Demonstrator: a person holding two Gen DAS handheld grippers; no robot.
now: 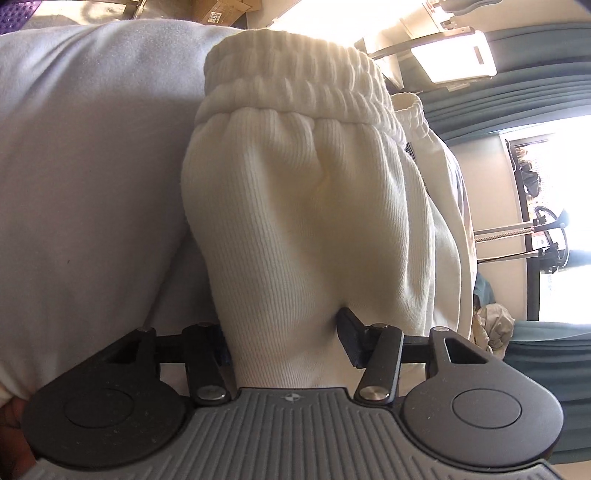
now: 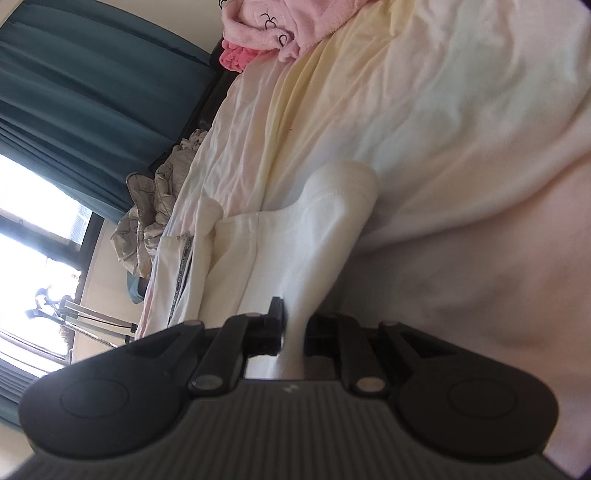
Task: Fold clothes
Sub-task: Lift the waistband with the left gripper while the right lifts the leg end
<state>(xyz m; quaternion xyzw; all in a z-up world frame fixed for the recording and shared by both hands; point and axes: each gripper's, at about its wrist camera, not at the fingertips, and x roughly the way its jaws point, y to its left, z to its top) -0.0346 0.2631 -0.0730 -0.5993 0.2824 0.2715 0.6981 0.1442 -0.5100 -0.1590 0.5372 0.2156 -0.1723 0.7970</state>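
Observation:
A cream ribbed pair of sweatpants (image 1: 306,206) fills the left wrist view, its gathered elastic waistband (image 1: 295,81) at the far end. My left gripper (image 1: 284,343) is shut on a thick bunch of this fabric, which bulges between the two black fingers. In the right wrist view the same cream garment (image 2: 291,240) stretches away over the bed. My right gripper (image 2: 293,332) is shut on a narrow pinch of its cloth. A zip pocket (image 2: 183,266) shows on the garment's left side.
A pale sheet (image 2: 424,110) covers the bed. Pink clothes (image 2: 266,26) lie at its far end and a crumpled beige garment (image 2: 147,221) at its edge. Teal curtains (image 2: 74,92) and a bright window (image 2: 29,221) stand beyond. A stand (image 1: 517,236) is near the window.

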